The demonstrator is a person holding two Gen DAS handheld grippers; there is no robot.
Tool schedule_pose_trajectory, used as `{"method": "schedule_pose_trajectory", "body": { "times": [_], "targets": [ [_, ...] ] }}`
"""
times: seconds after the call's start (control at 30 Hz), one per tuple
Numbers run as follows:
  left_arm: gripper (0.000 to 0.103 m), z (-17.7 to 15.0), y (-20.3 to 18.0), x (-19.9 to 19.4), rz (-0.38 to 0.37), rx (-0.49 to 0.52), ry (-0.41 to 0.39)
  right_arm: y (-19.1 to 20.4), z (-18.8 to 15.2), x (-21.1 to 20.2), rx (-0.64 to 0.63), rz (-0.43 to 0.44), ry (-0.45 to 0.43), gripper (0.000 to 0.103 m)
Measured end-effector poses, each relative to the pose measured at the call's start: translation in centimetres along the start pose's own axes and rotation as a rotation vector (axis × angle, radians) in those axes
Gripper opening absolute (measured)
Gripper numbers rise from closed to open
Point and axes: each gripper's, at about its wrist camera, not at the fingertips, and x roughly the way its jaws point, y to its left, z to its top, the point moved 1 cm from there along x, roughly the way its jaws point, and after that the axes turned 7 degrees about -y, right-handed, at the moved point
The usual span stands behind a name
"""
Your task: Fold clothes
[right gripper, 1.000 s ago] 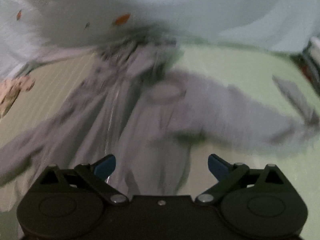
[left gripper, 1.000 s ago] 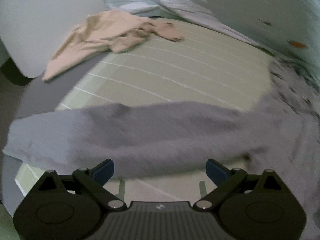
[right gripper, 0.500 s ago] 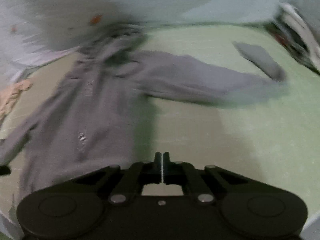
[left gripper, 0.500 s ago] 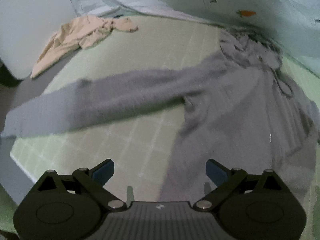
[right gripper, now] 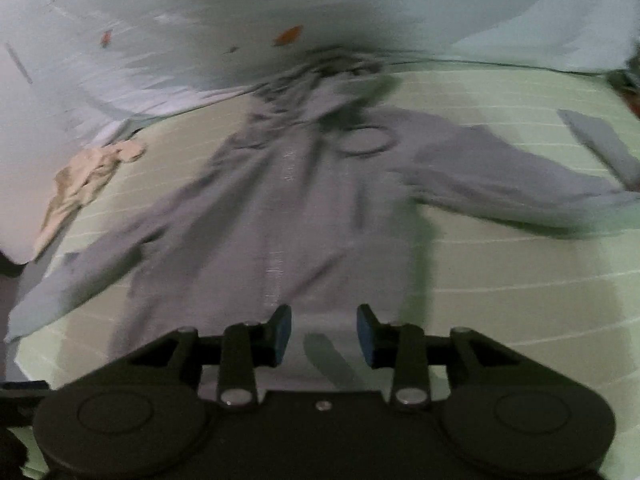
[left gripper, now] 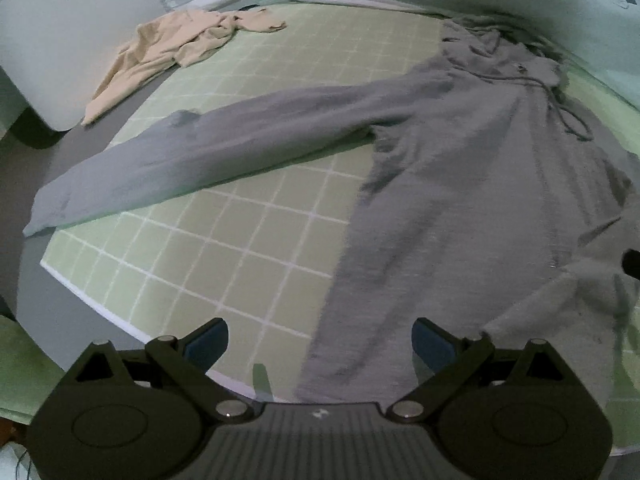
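From my left wrist, the left gripper [left gripper: 320, 342] has its fingers spread wide over the grey hoodie [left gripper: 472, 200], lying flat on the green grid mat [left gripper: 224, 264]. From my right wrist, the right gripper [right gripper: 324, 334] stands partly spread above the hoodie's hem [right gripper: 280, 240], holding nothing.

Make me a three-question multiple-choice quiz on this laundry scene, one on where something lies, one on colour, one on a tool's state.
1. Where does the crumpled beige garment lie?
A. at the far corner of the green checked mat
B. on top of the hoodie
C. between the left tool's fingers

2. What colour is the spread-out zip hoodie?
A. red
B. grey
C. white

3. How does the left tool stand?
A. shut on a sleeve
B. shut, empty
C. open, empty

Answers: 1 A, it sits at the mat's far edge, apart from the hoodie. 2 B, plainly grey fleece. 3 C, blue pads wide apart, gripping nothing.
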Motion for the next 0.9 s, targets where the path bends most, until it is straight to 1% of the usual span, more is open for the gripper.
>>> {"method": "schedule_pose_trajectory", "body": {
  "times": [0.03, 0.07, 0.1, 0.13, 0.17, 0.2, 0.27, 0.37, 0.43, 0.5, 0.53, 0.6, 0.67, 0.77, 0.87, 0.9],
  "targets": [
    [0.098, 0.1, 0.4, 0.2, 0.004, 0.000, 0.001, 1.0, -0.1, 0.3, -0.005, 0.003, 0.006, 0.038],
    [0.098, 0.3, 0.8, 0.3, 0.006, 0.004, 0.002, 1.9, -0.2, 0.7, -0.011, 0.004, 0.013, 0.043],
    [0.098, 0.6, 1.3, 0.5, 0.007, 0.009, 0.002, 2.8, -0.4, 1.3, -0.015, -0.004, 0.027, 0.051],
    [0.098, 0.9, 1.7, 0.7, 0.007, 0.014, 0.001, 3.6, -0.6, 1.9, -0.019, -0.014, 0.041, 0.056],
    [0.098, 1.2, 2.2, 0.9, 0.008, 0.019, -0.002, 4.1, -0.7, 2.6, -0.019, -0.030, 0.059, 0.065],
    [0.098, 1.6, 2.6, 1.1, 0.008, 0.022, -0.006, 4.5, -0.9, 3.3, -0.021, -0.053, 0.083, 0.069],
    [0.098, 2.2, 3.2, 1.5, 0.003, 0.022, -0.008, 5.2, -1.3, 4.6, -0.024, -0.096, 0.129, 0.071],
    [0.098, 2.8, 3.5, 2.3, -0.011, 0.019, 0.003, 4.9, -1.9, 5.3, -0.035, -0.117, 0.161, 0.072],
    [0.098, 3.2, 3.1, 2.8, -0.025, 0.015, 0.010, 4.1, -2.2, 4.6, -0.028, -0.087, 0.142, 0.058],
    [0.098, 3.5, 2.7, 3.2, -0.039, 0.009, 0.013, 3.4, -2.4, 3.9, -0.019, -0.060, 0.124, 0.024],
    [0.098, 3.8, 2.4, 3.3, -0.044, 0.003, 0.011, 2.9, -2.5, 3.1, 0.003, -0.057, 0.115, 0.020],
    [0.098, 4.3, 1.6, 3.3, -0.051, -0.003, 0.003, 2.0, -2.7, 1.4, 0.045, -0.053, 0.098, 0.016],
    [0.098, 4.6, 0.7, 3.1, -0.054, 0.006, -0.010, 0.4, -2.8, -0.9, 0.077, -0.064, 0.074, 0.016],
    [0.098, 4.5, -0.9, 2.7, -0.060, 0.029, -0.016, -2.6, -3.6, -4.1, 0.112, -0.129, 0.055, 0.016],
    [0.098, 3.4, -2.7, 2.6, -0.064, 0.054, 0.006, -6.0, -5.0, -5.8, 0.159, -0.212, 0.084, 0.017],
    [0.098, 3.0, -3.3, 2.5, -0.066, 0.064, 0.015, -7.0, -5.4, -6.1, 0.185, -0.234, 0.097, 0.022]
  ]
}}
